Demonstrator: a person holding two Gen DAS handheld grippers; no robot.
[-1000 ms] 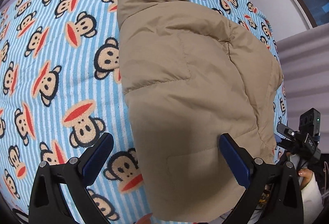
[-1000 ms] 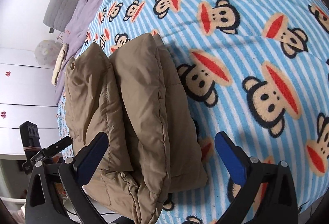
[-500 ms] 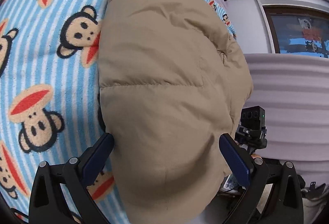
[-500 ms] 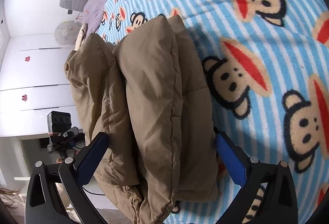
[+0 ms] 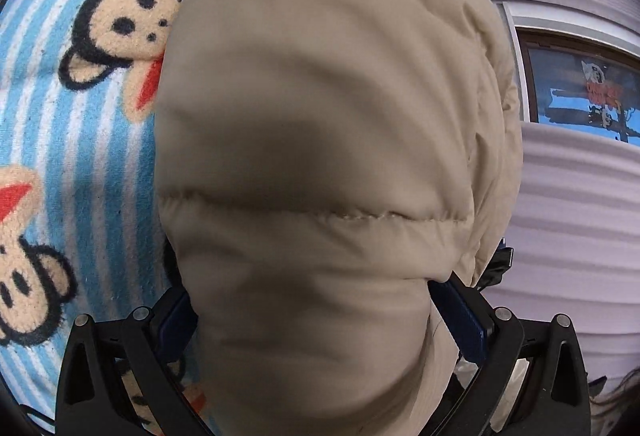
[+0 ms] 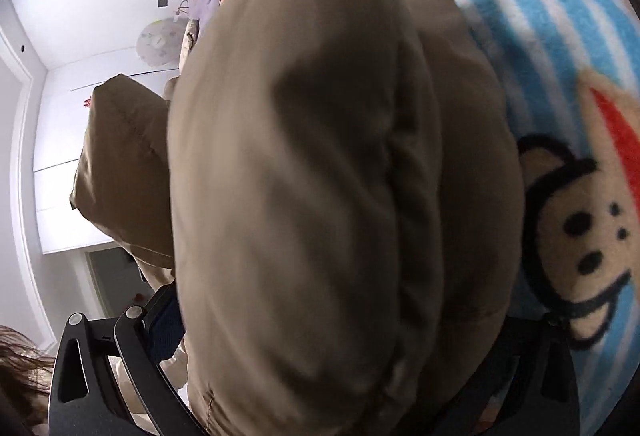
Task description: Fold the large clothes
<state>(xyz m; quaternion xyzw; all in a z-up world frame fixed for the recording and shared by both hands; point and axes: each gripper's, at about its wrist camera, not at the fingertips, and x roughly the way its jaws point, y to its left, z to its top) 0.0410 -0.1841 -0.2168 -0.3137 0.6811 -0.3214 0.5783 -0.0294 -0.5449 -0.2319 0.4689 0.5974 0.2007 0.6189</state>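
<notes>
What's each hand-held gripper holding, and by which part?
Both straddle the folded tan puffer jacket: the left hand-held gripper at one end, the right hand-held gripper around its stacked layers. Fingers look spread; actual clamping cannot be told.

A tan puffer jacket lies on the monkey-print blanket.

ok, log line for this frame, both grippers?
left gripper: open, astride tan puffer jacket | right gripper: open, astride jacket | monkey-print blanket underneath
</notes>
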